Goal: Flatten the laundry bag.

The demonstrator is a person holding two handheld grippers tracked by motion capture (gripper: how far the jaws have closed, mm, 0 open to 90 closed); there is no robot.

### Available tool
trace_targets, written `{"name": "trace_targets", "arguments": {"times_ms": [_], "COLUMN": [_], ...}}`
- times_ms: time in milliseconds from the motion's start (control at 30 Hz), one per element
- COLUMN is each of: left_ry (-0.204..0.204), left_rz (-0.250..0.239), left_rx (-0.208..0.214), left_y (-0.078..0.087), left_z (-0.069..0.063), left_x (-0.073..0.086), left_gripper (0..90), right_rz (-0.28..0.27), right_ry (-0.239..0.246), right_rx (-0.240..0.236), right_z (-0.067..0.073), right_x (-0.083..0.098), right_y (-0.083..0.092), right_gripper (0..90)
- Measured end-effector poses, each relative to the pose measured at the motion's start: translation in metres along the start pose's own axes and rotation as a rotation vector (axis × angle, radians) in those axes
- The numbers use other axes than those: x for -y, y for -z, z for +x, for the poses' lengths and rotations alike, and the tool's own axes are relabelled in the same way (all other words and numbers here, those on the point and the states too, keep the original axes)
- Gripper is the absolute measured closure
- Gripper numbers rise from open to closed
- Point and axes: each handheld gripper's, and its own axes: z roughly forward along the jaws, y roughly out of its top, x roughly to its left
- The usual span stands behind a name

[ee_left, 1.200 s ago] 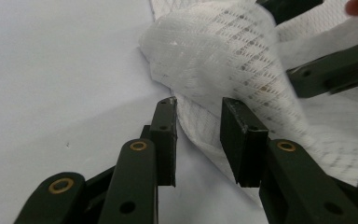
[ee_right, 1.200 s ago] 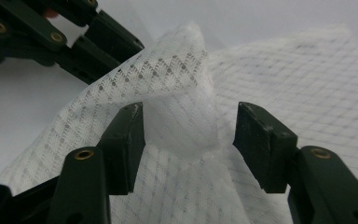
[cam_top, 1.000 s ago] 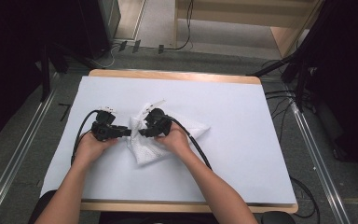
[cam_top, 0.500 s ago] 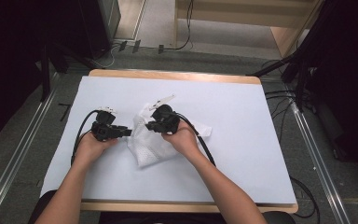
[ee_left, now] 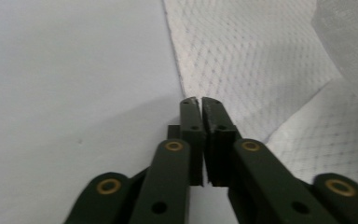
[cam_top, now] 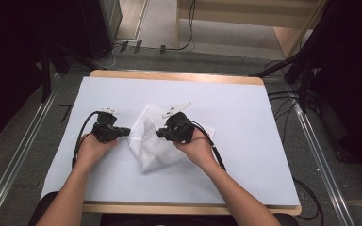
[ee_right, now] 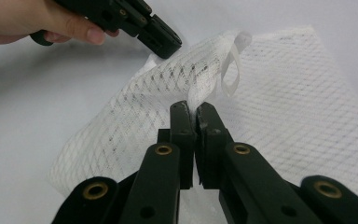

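Observation:
A white mesh bag [cam_top: 154, 151] lies crumpled on the white table [cam_top: 250, 117], between the two hands. My left gripper [cam_top: 127, 132] is at the bag's left edge [ee_left: 223, 60]. Its jaws have just been closing and now press together with the mesh edge at their tips. My right gripper [cam_top: 160, 134] is shut on a white band along the bag's raised fold [ee_right: 193, 100], holding that fold off the table. A thin white loop [ee_right: 231, 70] hangs from the fold just beyond its tips. The right gripper view also has the left gripper [ee_right: 164, 43] touching the bag's far corner.
Black cables trail from both grippers over the table [cam_top: 80, 136] toward the person. The table's wooden edge [cam_top: 179, 75] runs along the far side. Metal rails [cam_top: 23, 150] flank the table on the floor. Bare white tabletop lies to the right of the bag.
My right gripper has shifted right and upward with the mesh fold pinched in it, pulling the bag up. The left hand has stayed where it was.

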Motion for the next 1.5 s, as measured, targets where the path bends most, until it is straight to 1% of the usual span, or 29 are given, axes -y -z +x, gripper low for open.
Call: {"name": "trace_targets", "arguments": {"times_ms": [33, 100, 133, 233, 300, 333, 367, 400, 500, 567, 600, 633, 700, 733, 767, 867, 933, 1067, 1233, 1367, 1400, 1467, 1500], "left_ry": [-0.012, -0.011, -0.011, -0.005, -0.003, 0.005, 0.015, 0.032, 0.056, 0.061, 0.073, 0.089, 0.128, 0.143, 0.151, 0.163, 0.174, 0.18, 0.171, 0.174, 0.174, 0.172, 0.168], "left_rz": [0.008, 0.023, 0.024, 0.011, 0.009, 0.004, -0.004, -0.004, -0.03, -0.047, -0.054, -0.072, -0.088, -0.093, -0.095, -0.109, -0.112, -0.109, -0.108, -0.114, -0.117, -0.118, -0.115], "left_rx": [-0.007, -0.021, -0.027, -0.03, -0.02, -0.024, -0.013, -0.006, -0.022, -0.05, -0.06, -0.069, -0.076, -0.072, -0.08, -0.094, -0.093, -0.092, -0.092, -0.078, -0.075, -0.07, -0.069], "left_y": [0.0, 0.0, 0.0, -0.001, -0.002, -0.002, -0.002, -0.002, 0.001, 0.005, 0.006, 0.008, 0.011, 0.012, 0.014, 0.018, 0.019, 0.018, 0.016, 0.016, 0.016, 0.016, 0.016], "left_z": [-0.001, -0.003, -0.004, -0.007, -0.007, -0.006, -0.003, 0.0, 0.009, 0.016, 0.02, 0.025, 0.035, 0.038, 0.041, 0.046, 0.049, 0.052, 0.052, 0.053, 0.053, 0.053, 0.053], "left_x": [-0.001, -0.003, -0.004, -0.01, -0.015, -0.018, -0.02, -0.023, -0.029, -0.031, -0.032, -0.031, -0.029, -0.028, -0.027, -0.024, -0.022, -0.021, -0.021, -0.02, -0.02, -0.02, -0.02], "left_gripper": [90.0, 90.0, 90.0, 90.0, 90.0, 90.0, 90.0, 90.0, 90.0, 90.0, 90.0, 90.0, 90.0, 90.0, 90.0, 90.0, 90.0, 90.0, 90.0, 90.0, 90.0, 90.0, 90.0], "right_rz": [-0.003, -0.003, -0.003, -0.005, -0.01, -0.01, -0.014, -0.022, -0.042, -0.052, -0.055, -0.06, -0.068, -0.068, -0.071, -0.069, -0.069, -0.058, -0.049, -0.043, -0.043, -0.028, -0.028], "right_ry": [0.0, -0.002, -0.006, -0.018, -0.018, -0.025, -0.018, -0.024, -0.039, -0.045, -0.049, -0.049, -0.051, -0.056, -0.054, -0.053, -0.052, -0.061, -0.077, -0.096, -0.088, -0.095, -0.091], "right_rx": [-0.001, 0.001, 0.002, 0.001, 0.008, 0.012, 0.017, 0.022, 0.033, 0.037, 0.041, 0.044, 0.05, 0.049, 0.051, 0.048, 0.043, 0.032, 0.019, -0.005, -0.007, -0.015, -0.017], "right_z": [0.0, 0.001, 0.0, -0.002, -0.004, -0.005, -0.007, -0.008, -0.013, -0.016, -0.017, -0.017, -0.019, -0.018, -0.018, -0.015, -0.012, -0.005, 0.003, 0.009, 0.011, 0.016, 0.018], "right_x": [0.002, 0.006, 0.008, 0.014, 0.017, 0.019, 0.019, 0.02, 0.02, 0.02, 0.021, 0.021, 0.022, 0.022, 0.023, 0.027, 0.032, 0.046, 0.061, 0.071, 0.073, 0.077, 0.078], "right_y": [0.002, 0.006, 0.008, 0.015, 0.021, 0.024, 0.028, 0.031, 0.042, 0.047, 0.05, 0.052, 0.055, 0.057, 0.057, 0.058, 0.058, 0.055, 0.055, 0.054, 0.053, 0.052, 0.051], "right_gripper": [88.7, 88.7, 88.7, 88.7, 88.7, 88.7, 88.7, 88.7, 88.7, 88.7, 88.7, 88.7, 88.7, 88.8, 88.8, 88.8, 88.8, 88.8, 88.7, 88.6, 88.3, 87.9, 87.2]}}
